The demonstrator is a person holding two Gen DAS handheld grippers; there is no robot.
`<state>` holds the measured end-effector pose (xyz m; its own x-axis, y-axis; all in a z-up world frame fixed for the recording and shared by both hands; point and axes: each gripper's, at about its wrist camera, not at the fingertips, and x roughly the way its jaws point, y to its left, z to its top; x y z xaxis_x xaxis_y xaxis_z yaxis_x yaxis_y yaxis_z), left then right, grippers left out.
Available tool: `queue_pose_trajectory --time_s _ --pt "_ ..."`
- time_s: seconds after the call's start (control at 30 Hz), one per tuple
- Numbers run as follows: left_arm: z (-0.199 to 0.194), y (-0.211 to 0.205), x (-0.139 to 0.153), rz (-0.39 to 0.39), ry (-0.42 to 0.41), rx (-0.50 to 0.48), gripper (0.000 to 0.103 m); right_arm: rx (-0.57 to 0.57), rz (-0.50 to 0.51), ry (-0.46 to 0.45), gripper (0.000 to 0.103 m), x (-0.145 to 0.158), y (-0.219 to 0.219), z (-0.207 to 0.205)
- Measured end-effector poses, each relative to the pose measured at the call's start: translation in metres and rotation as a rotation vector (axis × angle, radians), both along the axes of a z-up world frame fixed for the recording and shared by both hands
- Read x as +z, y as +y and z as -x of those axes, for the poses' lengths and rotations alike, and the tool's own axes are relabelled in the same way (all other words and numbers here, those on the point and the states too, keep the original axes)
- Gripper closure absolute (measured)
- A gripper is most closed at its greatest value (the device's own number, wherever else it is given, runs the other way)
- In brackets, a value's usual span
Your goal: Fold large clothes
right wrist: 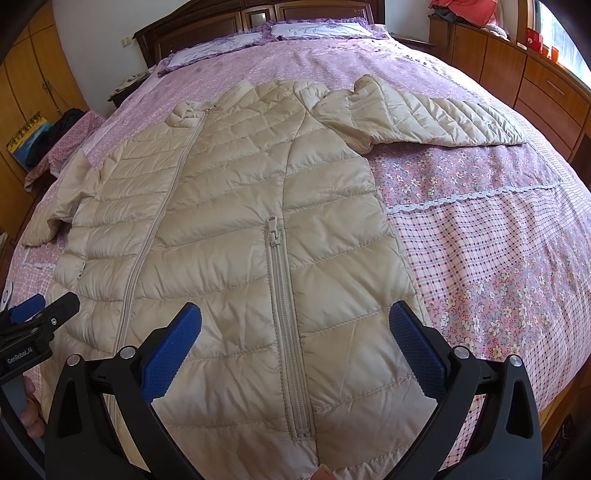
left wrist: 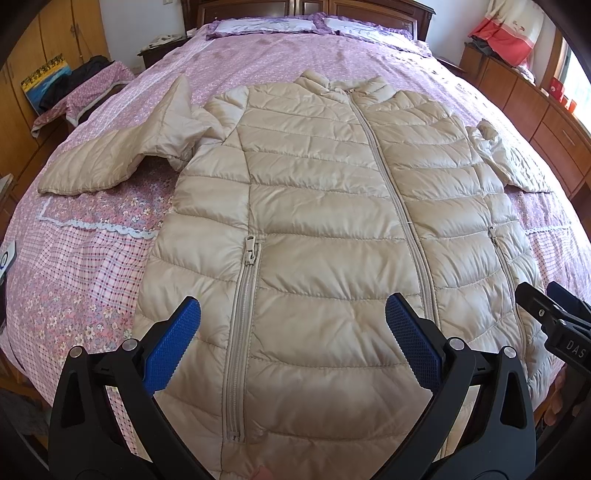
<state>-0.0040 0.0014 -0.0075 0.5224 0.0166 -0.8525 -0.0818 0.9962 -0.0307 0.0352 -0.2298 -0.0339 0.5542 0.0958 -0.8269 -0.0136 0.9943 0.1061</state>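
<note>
A beige quilted puffer jacket (left wrist: 317, 206) lies flat and zipped on the bed, collar away from me, both sleeves spread outward. In the left wrist view my left gripper (left wrist: 293, 325) hovers open over the jacket's lower left part, straddling the pocket zipper (left wrist: 243, 325). The left sleeve (left wrist: 122, 155) lies crumpled toward the left. In the right wrist view the same jacket (right wrist: 236, 206) fills the middle; my right gripper (right wrist: 295, 328) stands open above the hem, either side of the right pocket zipper (right wrist: 288, 317). The right sleeve (right wrist: 424, 114) stretches toward the right.
The bed has a pink and purple floral cover (left wrist: 92, 266) with pillows (left wrist: 266, 26) at the headboard. Wooden cabinets (right wrist: 546, 85) line the right side; a stool with clothes (left wrist: 81, 92) stands at the left. A hand (right wrist: 31, 410) shows at the lower left edge.
</note>
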Motion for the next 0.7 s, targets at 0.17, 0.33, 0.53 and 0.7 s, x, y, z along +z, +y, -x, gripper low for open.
queue_pose_trajectory --time_s 0.17,0.33,0.53,0.7 --pt "0.000 0.000 0.000 -0.004 0.003 0.000 0.003 -0.003 -0.002 0.002 0.005 0.000 -0.001 0.000" --pt "0.000 0.000 0.000 -0.008 0.007 0.002 0.003 -0.011 -0.007 0.004 0.005 -0.002 -0.006 -0.001" --pt "-0.006 -0.007 -0.003 -0.013 0.018 0.001 0.003 -0.049 -0.066 0.020 0.005 -0.005 -0.032 -0.008" --pt "-0.014 -0.016 -0.006 -0.024 0.034 -0.008 0.003 -0.116 -0.074 0.005 0.005 0.000 -0.071 -0.024"
